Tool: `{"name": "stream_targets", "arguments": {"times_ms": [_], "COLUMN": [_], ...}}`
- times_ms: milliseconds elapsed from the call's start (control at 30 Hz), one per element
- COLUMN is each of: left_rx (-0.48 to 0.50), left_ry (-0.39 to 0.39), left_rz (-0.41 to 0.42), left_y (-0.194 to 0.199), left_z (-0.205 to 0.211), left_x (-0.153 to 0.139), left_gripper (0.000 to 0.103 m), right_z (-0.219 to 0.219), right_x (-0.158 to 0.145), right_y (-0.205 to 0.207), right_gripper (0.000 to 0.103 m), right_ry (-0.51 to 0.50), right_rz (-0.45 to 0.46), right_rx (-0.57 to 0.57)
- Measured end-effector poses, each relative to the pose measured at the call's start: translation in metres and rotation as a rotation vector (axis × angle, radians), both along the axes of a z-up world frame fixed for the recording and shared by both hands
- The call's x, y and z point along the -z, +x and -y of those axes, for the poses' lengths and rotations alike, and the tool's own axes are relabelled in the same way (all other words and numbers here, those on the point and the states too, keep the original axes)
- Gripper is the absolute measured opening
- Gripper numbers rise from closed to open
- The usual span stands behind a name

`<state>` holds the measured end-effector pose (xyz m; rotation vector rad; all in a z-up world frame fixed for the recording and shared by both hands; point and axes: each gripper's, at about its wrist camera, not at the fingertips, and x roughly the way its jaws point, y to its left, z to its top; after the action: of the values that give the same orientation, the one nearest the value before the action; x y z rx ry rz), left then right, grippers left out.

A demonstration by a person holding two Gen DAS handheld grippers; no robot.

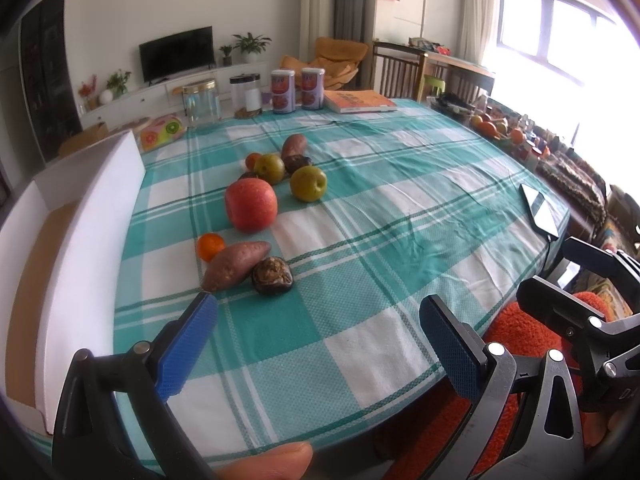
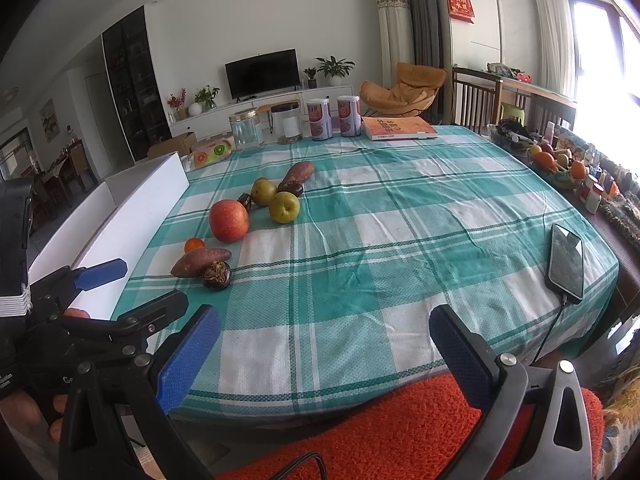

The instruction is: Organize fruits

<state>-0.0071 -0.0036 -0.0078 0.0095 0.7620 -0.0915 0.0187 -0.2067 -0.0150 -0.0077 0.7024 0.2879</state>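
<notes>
- Fruit lies in a loose line on the checked tablecloth point(image 1: 360, 216), out ahead of both tongs: nearest the left gripper point(image 1: 320, 344), a sweet potato point(image 1: 236, 266) touching a dark wrinkled fruit point(image 1: 273, 275), a small orange point(image 1: 210, 246) just behind.
- Further ahead, the red apple point(image 1: 251, 205), then two green fruits point(image 1: 308, 184).
- Left gripper: jaws wide, holding nothing.
- Right gripper point(image 2: 324, 350): wide too, empty, hovering at the near table edge.
- White box point(image 1: 92, 216) left of the tongs; phone point(image 2: 566, 262) off right.
</notes>
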Motion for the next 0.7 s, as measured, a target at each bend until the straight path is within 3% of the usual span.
{"name": "stream_targets", "arguments": {"times_ms": [700], "left_rx": [0.0], "left_ry": [-0.002], "left_rz": [-0.003], "left_y": [0.0006], "left_z": [-0.0009], "left_x": [-0.0001], "left_gripper": [0.102], "right_z": [-0.001], "right_x": [0.0001], "right_y": [-0.0005], "right_gripper": [0.103], "right_ry": [0.001], "right_rz": [0.002], "right_rx": [0.0]}}
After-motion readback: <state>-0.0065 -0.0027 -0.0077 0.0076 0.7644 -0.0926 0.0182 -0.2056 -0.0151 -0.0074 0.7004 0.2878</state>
